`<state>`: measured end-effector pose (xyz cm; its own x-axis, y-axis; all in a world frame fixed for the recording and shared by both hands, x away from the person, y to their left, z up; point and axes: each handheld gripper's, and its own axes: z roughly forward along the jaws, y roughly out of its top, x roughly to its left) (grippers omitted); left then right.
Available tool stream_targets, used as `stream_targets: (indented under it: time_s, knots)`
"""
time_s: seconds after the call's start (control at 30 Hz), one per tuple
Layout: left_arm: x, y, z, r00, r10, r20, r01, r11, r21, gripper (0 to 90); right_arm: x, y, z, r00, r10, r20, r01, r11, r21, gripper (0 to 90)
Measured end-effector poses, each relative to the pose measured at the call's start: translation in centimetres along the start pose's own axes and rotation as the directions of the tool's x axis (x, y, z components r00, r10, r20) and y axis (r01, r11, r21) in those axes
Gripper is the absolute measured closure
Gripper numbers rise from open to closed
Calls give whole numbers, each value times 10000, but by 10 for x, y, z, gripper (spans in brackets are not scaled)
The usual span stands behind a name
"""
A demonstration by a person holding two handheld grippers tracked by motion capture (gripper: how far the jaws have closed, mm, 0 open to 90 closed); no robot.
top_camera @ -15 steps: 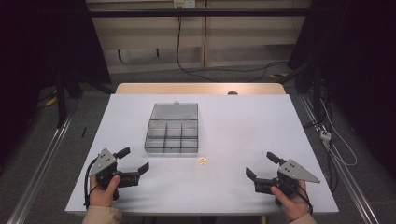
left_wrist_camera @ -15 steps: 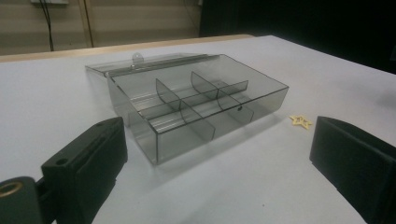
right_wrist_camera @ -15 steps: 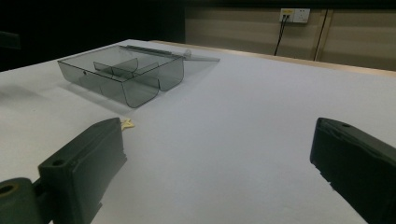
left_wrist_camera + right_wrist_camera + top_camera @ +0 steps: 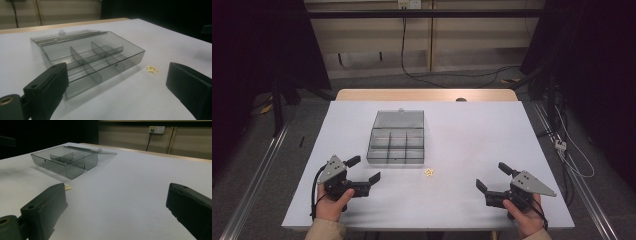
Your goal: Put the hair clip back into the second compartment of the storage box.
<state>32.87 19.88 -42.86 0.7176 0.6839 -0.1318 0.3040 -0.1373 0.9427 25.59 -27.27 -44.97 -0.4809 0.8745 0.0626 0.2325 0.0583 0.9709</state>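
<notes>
While both lie apart on white table (image 4: pixel 472 130), left gripper (image 4: pixel 364 172) and right gripper (image 4: pixel 493 176) gape, released; small yellow star (image 4: pixel 429 172) between, beside smoky clear plastic compartment box (image 4: pixel 396 140).

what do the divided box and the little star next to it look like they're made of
The divided box looks like smoky, see-through hard plastic with a glossy finish: the dividers and the table show through its walls, and its edges catch the light. The little star is pale yellow and flat, an open outline; it may be plastic or thin wood, but it is too small to tell.
</notes>
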Motion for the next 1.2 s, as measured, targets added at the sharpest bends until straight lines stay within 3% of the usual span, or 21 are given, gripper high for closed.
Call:
stream_targets:
  time_s: [0.3, 0.43, 0.67, 0.8, 1.2]
  knots:
    - [-15, 7, 18, 9987, 112, 498, -129, 9994, 327, 44, 0, 0, 0, 10000, -52, -46, 53, 10000, 34, 26]
    - [-26, 9, 30, 9953, 256, 933, -307, 9981, 542, 43, 0, 0, 0, 10000, -46, -49, 46, 10000, 7, 26]
    - [-39, 11, 42, 9910, 369, 1287, -466, 9963, 727, 47, 0, 0, 0, 10000, -65, -61, 65, 10000, -5, 26]
    - [-44, 12, 49, 9877, 511, 1477, -648, 9938, 899, 57, 0, 0, 0, 9999, -55, -95, 55, 10000, 5, 26]
    - [-53, 11, 63, 9820, 475, 1829, -708, 9898, 1233, 102, 0, 0, 0, 9999, -85, -132, 85, 10000, 16, 26]
